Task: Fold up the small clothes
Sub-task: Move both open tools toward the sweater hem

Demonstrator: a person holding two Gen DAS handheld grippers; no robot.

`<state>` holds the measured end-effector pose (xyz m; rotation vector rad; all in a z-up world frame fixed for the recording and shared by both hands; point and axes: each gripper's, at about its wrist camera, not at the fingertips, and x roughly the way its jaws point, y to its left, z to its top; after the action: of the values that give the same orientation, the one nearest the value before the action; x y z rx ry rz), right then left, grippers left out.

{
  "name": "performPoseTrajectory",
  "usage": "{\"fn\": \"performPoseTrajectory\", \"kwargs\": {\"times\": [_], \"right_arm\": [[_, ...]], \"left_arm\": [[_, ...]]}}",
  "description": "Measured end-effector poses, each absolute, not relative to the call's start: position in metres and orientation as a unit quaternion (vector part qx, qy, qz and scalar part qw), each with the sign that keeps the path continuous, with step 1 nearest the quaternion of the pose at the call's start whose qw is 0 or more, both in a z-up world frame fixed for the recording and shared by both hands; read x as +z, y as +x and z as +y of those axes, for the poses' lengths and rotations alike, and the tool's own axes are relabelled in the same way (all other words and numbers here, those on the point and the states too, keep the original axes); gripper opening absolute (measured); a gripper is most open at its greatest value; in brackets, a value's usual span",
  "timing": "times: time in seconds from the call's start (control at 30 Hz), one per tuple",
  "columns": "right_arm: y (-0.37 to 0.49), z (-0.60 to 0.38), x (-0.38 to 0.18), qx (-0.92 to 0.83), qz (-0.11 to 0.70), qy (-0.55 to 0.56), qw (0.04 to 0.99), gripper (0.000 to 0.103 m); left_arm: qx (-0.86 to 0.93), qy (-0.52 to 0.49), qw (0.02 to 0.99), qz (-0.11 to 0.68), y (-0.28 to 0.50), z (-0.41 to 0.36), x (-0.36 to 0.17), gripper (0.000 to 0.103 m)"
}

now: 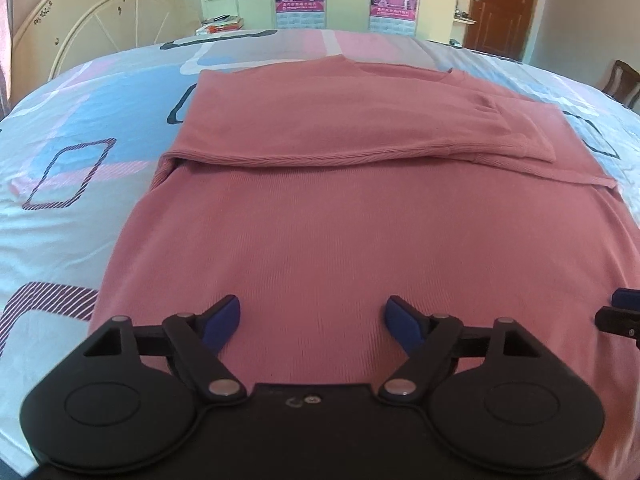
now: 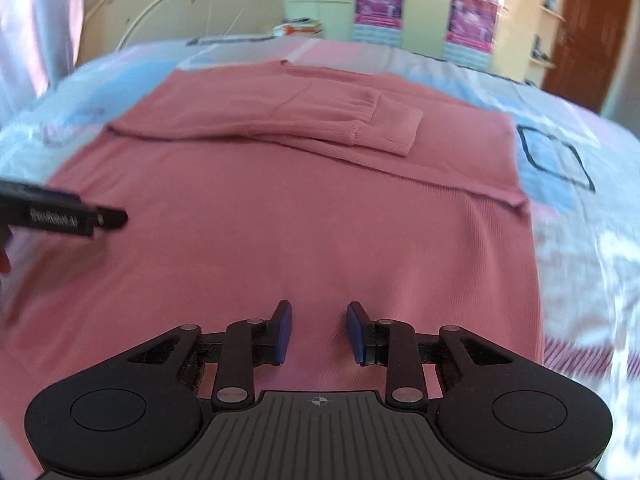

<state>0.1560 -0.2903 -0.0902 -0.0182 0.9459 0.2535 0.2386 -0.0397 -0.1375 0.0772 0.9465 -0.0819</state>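
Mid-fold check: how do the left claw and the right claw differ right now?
The left claw is spread wide, its blue pads angled outward; the right claw has a narrower gap, its pads standing nearly parallel. The left claw's base is plain black, while the right claw's has a ribbed grey plate. Both are open, holding nothing, and sit over the near part of the pink sweater, whose sleeves are already folded across its far end on the bedspread.
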Motion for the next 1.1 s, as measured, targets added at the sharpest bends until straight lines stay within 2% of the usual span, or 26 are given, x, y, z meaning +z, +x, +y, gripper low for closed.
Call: {"fn": "performPoseTrajectory", "kwargs": {"times": [0.33, 0.4, 0.67, 1.0, 1.1], "right_arm": [[0.118, -0.242, -0.076, 0.118, 0.453, 0.005, 0.884, 0.030], [0.110, -0.239, -0.083, 0.104, 0.469, -0.004, 0.877, 0.031], [0.079, -0.270, -0.082, 0.038, 0.471, 0.009, 0.881, 0.033], [0.044, -0.275, -0.075, -0.001, 0.467, 0.006, 0.884, 0.043], [0.039, -0.278, -0.078, -0.012, 0.467, 0.019, 0.884, 0.051]], "left_arm": [[-0.099, 0.061, 0.884, 0.452, 0.184, -0.040, -0.138, 0.075], [-0.098, 0.068, 0.886, 0.449, 0.176, -0.034, -0.141, 0.079], [-0.091, 0.061, 0.886, 0.450, 0.158, -0.007, -0.137, 0.080], [-0.072, 0.054, 0.890, 0.448, 0.129, 0.025, -0.136, 0.084], [-0.066, 0.052, 0.892, 0.445, 0.123, 0.026, -0.136, 0.085]]}}
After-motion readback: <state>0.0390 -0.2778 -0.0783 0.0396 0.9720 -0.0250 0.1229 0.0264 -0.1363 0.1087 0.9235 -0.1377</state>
